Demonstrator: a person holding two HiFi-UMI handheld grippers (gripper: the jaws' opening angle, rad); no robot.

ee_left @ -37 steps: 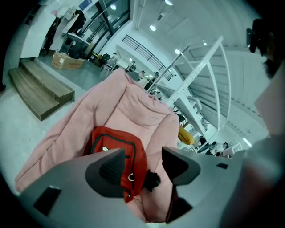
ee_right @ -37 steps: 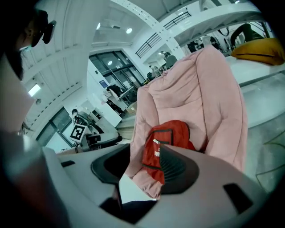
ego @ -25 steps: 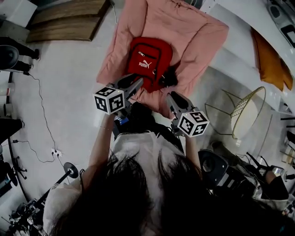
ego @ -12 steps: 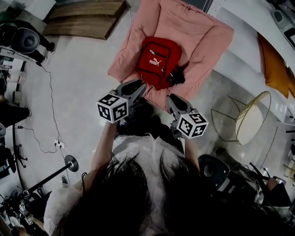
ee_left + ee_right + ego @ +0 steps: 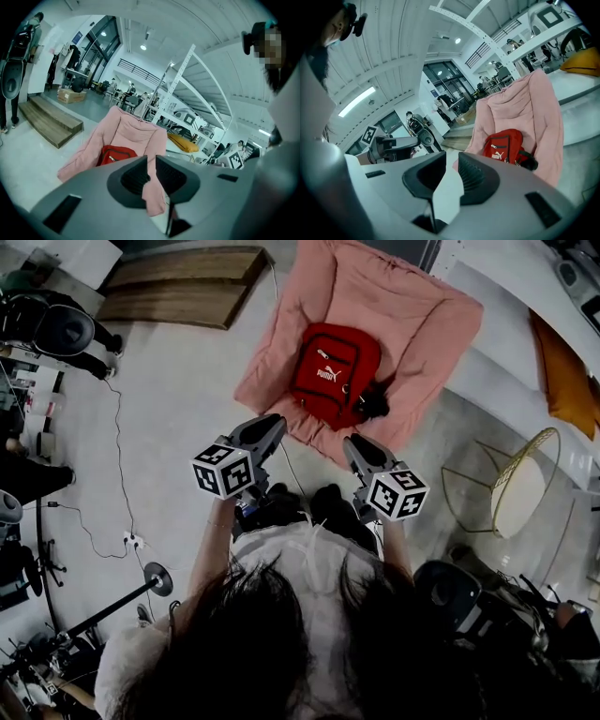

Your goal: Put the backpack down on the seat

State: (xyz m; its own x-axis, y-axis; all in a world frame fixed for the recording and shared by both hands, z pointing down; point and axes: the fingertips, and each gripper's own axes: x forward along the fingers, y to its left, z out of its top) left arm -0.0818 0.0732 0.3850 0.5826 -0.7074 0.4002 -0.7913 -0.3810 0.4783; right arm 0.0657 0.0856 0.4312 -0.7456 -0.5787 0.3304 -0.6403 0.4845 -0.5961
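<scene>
A red backpack [image 5: 333,376] with a white logo lies flat on the pink padded seat [image 5: 403,306], black straps bunched at its right side. Neither gripper touches it. My left gripper [image 5: 265,427] hangs over the floor just short of the seat's front edge. Its jaws are closing, only a narrow gap is left, and nothing is between them. My right gripper [image 5: 357,444] is beside it, open a little and empty. The left gripper view has the backpack [image 5: 115,153] beyond the jaws [image 5: 151,159]. In the right gripper view the backpack [image 5: 506,145] lies past the jaws [image 5: 452,159].
A gold wire stool [image 5: 516,484] stands right of the seat. Wooden steps [image 5: 178,287] lie at the back left. A cable [image 5: 112,446] runs over the floor on the left, near a stand base [image 5: 157,579]. An orange cushion [image 5: 567,381] rests on a white platform at the right.
Both grippers have drawn back from the backpack, which stays on the seat. The left jaws have narrowed.
</scene>
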